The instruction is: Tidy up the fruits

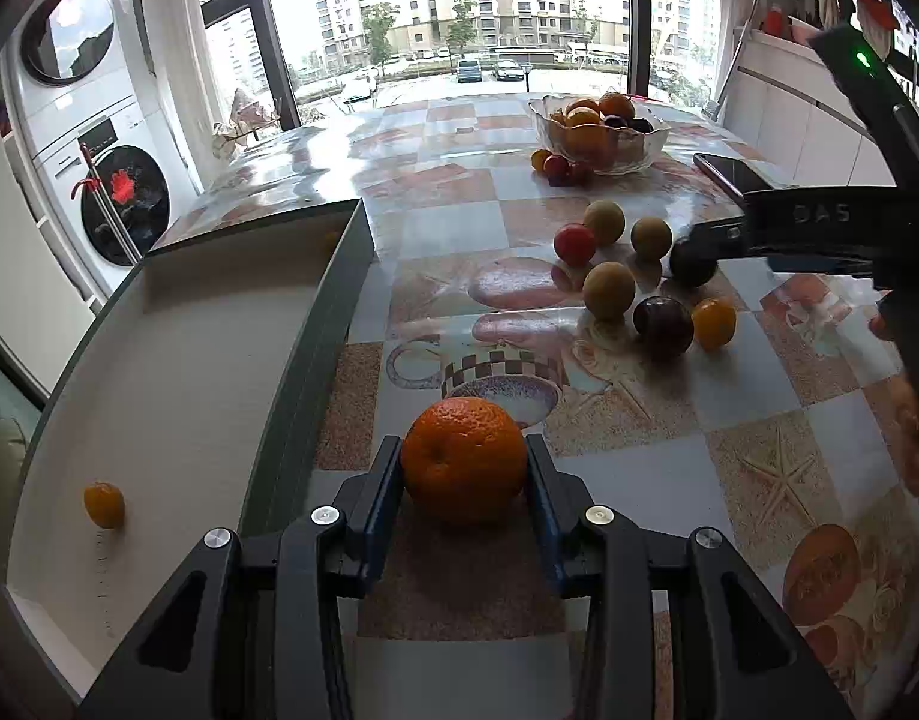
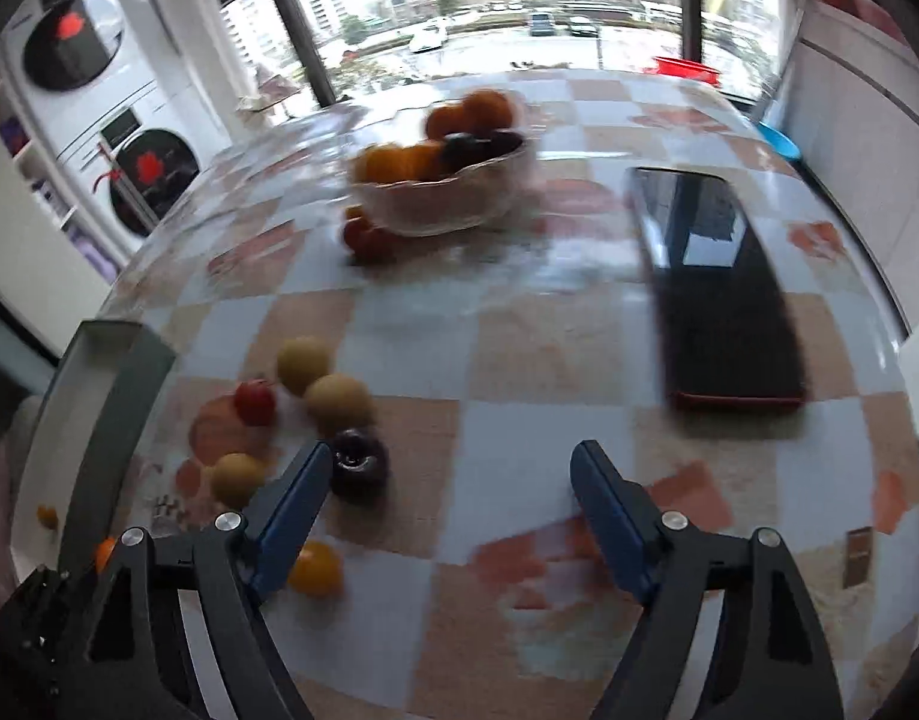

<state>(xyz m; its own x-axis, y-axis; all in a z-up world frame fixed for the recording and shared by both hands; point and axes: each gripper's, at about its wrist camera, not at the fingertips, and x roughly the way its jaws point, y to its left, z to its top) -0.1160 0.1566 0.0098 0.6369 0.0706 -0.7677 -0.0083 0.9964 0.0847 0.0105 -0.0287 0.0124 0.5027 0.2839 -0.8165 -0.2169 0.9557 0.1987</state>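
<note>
Clamped between the blue pads of the left hand-held gripper (image 1: 464,468) is a large orange (image 1: 464,459), held just over the patterned desk (image 1: 759,420) and right beside the dark outer wall of a white tray (image 1: 177,360). One small orange fruit (image 1: 104,504) is seen lying on the tray floor, well apart from the orange.

Beyond the orange, a loose cluster of small fruit is spread on the desk: a red one (image 1: 574,244), three tan ones, among them the nearest (image 1: 608,290), a dark plum (image 1: 663,324) and a small yellow-orange one (image 1: 713,321). Farther from the orange again, a glass bowl (image 1: 600,132) filled with oranges and dark fruit is placed, with a few small fruits touching its foot. A black phone (image 2: 717,294) is laid flat to the right of the bowl.

The right hand-held gripper (image 2: 450,468) is held with its jaws wide apart over the desk, nothing between them; its left pad is just beside another dark plum (image 2: 357,465) at the edge of the cluster. Whether the pad touches the plum cannot be told, as the view is blurred.
</note>
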